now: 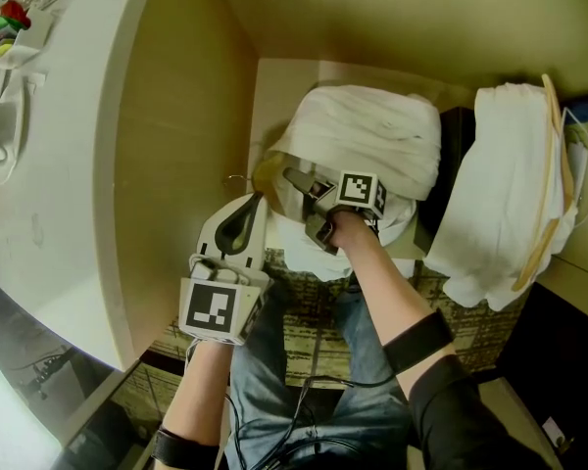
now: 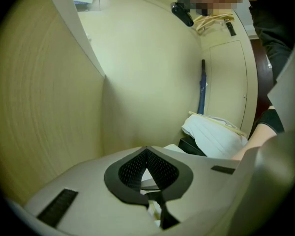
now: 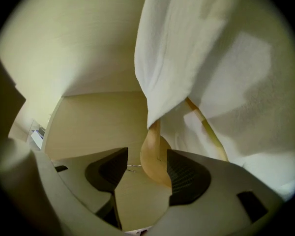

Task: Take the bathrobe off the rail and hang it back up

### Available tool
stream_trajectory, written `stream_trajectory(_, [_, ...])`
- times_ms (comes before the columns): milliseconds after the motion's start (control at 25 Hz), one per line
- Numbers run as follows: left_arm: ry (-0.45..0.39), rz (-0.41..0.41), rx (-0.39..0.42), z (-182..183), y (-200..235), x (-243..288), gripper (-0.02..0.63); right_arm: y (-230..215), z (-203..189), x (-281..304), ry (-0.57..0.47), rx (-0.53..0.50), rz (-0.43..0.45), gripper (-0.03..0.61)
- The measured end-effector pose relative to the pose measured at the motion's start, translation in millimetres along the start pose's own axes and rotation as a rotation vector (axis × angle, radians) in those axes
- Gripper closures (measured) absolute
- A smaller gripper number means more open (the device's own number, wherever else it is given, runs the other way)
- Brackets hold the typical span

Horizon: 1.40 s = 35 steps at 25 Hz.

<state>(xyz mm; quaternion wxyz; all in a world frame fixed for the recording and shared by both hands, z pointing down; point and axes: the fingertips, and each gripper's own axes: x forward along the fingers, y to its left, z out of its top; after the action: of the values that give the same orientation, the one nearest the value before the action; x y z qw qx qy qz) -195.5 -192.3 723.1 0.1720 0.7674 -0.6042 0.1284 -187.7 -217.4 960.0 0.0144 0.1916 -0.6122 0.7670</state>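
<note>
Bathrobe [image 1: 367, 130] draping over wooden hanger [image 1: 268, 172] inside wardrobe [image 1: 176, 164], straight ahead of person; rail not showing, so cannot tell if hung.
Head view: right gripper [image 1: 304, 202] reaching at hanger end, left gripper [image 1: 253, 204] hovering just beside, second robe [image 1: 500, 194] sitting at right.
Left gripper view: jaws pressing together, gripping nothing, likely idling as spare hand.
Right gripper view: jaws standing apart around hanger neck, one pad [image 3: 184, 178] lying close against wood, no clamp; probably lining up or letting go.
</note>
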Motion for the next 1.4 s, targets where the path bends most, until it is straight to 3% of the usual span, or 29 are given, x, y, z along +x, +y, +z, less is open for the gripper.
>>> stream_trajectory(160, [0.019,0.008,0.005,-12,5,-3,0.614,-10,0,4,0.024,-0.046,-0.03,0.295])
stream_trajectory(280, [0.033,0.014,0.017,-23,11,-2,0.614,-8,-1,16,0.01,-0.007,0.004,0.295])
stream_trajectory(440, [0.04,0.004,0.001,-33,12,4,0.614,-15,4,28,0.004,-0.04,0.009,0.295])
stream_trajectory(600, [0.049,0.0,-0.004,-43,14,7,0.614,-18,8,44,-0.05,0.055,0.069,0.293])
stream_trajectory(840, [0.058,-0.001,-0.022,-56,19,8,0.614,-8,15,64,-0.062,0.055,0.088,0.278])
stream_trajectory(960, [0.059,-0.007,-0.028,-59,20,6,0.614,-3,13,72,-0.04,0.012,0.03,0.278])
stream_trajectory(1000, [0.059,-0.009,-0.031,-59,20,6,0.614,-4,13,72,-0.037,0.006,0.006,0.294])
stream_trajectory(1040, [0.06,-0.009,-0.034,-60,20,5,0.614,-6,14,72,-0.038,0.002,-0.007,0.356])
stream_trajectory(1400, [0.064,0.002,-0.065,-55,23,-2,0.614,38,5,62,-0.062,0.005,0.153,0.376])
